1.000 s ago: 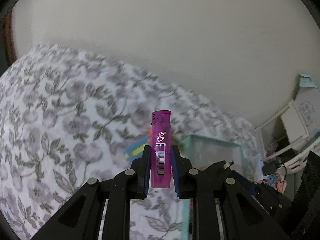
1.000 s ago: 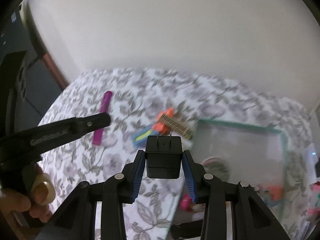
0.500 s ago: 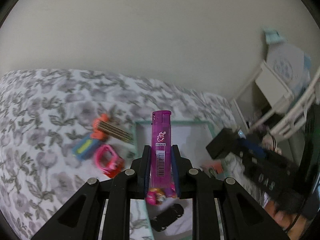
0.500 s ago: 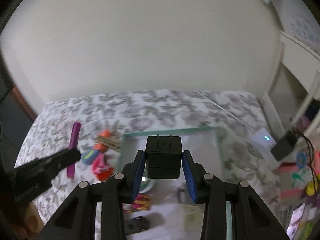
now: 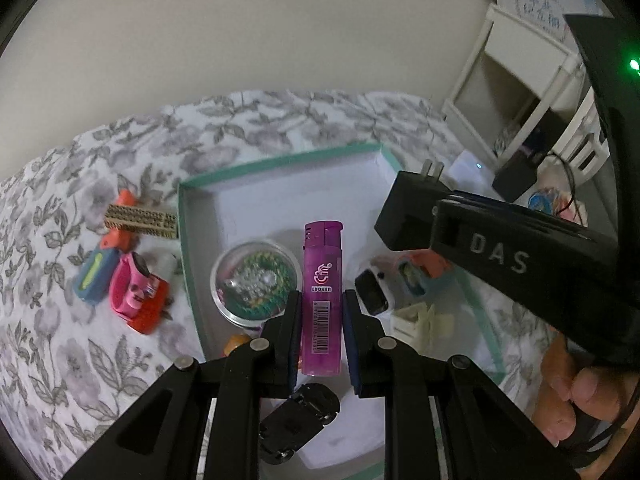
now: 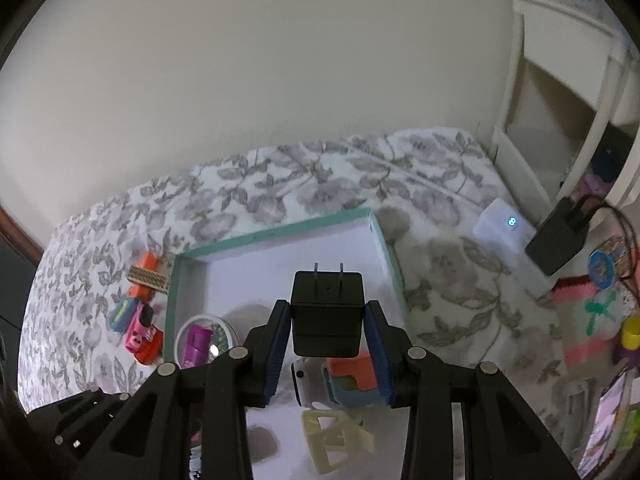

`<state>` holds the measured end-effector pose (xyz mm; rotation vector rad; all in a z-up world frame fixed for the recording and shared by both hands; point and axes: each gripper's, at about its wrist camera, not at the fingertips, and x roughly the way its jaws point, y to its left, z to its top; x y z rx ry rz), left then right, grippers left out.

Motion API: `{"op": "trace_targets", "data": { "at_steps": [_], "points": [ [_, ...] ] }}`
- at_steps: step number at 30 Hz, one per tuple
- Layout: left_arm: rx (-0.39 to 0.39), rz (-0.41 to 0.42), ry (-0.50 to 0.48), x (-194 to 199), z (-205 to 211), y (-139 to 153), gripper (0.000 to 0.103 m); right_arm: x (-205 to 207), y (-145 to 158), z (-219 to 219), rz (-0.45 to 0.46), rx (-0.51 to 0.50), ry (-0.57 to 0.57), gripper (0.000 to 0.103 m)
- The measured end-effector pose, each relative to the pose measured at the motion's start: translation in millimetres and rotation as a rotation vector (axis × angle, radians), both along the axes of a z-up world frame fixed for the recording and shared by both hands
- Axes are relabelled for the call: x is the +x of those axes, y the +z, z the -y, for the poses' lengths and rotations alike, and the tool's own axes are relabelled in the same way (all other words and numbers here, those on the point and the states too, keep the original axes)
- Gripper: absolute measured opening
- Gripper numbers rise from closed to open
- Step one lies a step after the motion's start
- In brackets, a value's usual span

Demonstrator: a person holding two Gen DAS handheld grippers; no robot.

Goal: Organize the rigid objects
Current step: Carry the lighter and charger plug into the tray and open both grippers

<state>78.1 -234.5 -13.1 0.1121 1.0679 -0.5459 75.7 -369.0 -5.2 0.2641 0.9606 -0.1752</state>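
Left wrist view: from above the left gripper point(image 5: 320, 320), angled steeply down, close over the teal-rimmed tray point(image 5: 280, 162). Right wrist view: likewise along the right gripper point(image 6: 326, 344). Shared: tray point(image 6: 272, 234), floral bed cover point(image 5: 80, 352), wall, white shelf.

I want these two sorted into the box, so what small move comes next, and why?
Probably lower the left claw and release the purple lighter onto bare box floor: it hangs over the teal-rimmed box, beside the round clear case. The right claw holds the black plug.
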Motion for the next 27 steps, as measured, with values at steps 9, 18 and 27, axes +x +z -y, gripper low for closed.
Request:
{"op": "trace_targets", "data": {
  "at_steps": [9,18,27],
  "points": [
    [0.012,-0.014,0.006,-1.2,-1.8,-6.2,0.021,5.9,-17.7,-4.3,-0.062,-0.014,0.004,0.04],
    [0.016,-0.019,0.005,1.7,-0.6,-3.4,0.022,7.6,-17.7,-7.5,-0.081,-0.039,0.01,0.041],
    [-0.021,-0.024,0.049,10.5,-15.2,7.6,0.041,5.1,-8.9,-8.0,-0.064,-0.063,0.001,0.05]
  ]
}}
